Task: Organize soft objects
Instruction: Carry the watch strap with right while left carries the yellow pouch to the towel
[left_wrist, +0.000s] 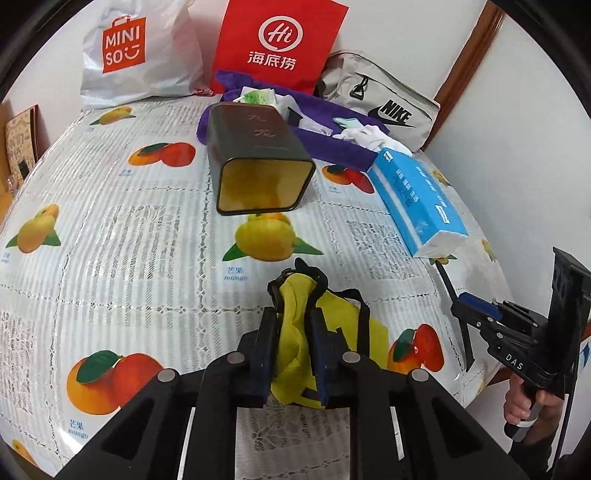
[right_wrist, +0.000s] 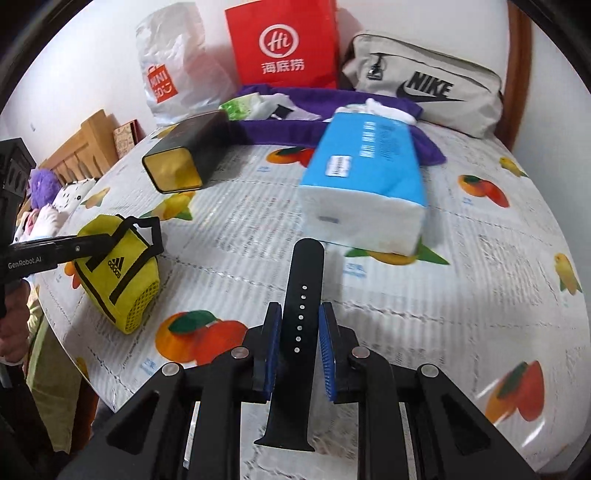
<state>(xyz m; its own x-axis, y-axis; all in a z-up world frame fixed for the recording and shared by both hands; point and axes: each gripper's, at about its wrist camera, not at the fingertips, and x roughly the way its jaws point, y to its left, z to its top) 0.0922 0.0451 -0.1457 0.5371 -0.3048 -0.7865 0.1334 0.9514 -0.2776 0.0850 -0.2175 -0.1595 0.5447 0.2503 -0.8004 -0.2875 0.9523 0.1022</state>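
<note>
My left gripper (left_wrist: 293, 317) is shut on a small yellow Adidas bag (left_wrist: 295, 332) with black straps, held just above the table near its front edge; the bag also shows in the right wrist view (right_wrist: 118, 269). My right gripper (right_wrist: 301, 314) is shut on a black watch strap (right_wrist: 301, 306) with holes, which sticks forward over the table. In the left wrist view the right gripper (left_wrist: 461, 321) shows at the right edge with the strap (left_wrist: 448, 284) between its fingers. A dark tin box (left_wrist: 255, 162) lies on its side, open end toward me.
A blue tissue pack (right_wrist: 365, 177) lies ahead of my right gripper. A purple cloth (left_wrist: 332, 140) with white socks, a Miniso bag (left_wrist: 136, 51), a red Hi bag (left_wrist: 280, 44) and a grey Nike pouch (left_wrist: 384, 103) stand at the back. The round table (left_wrist: 110, 229) has a fruit-print cover.
</note>
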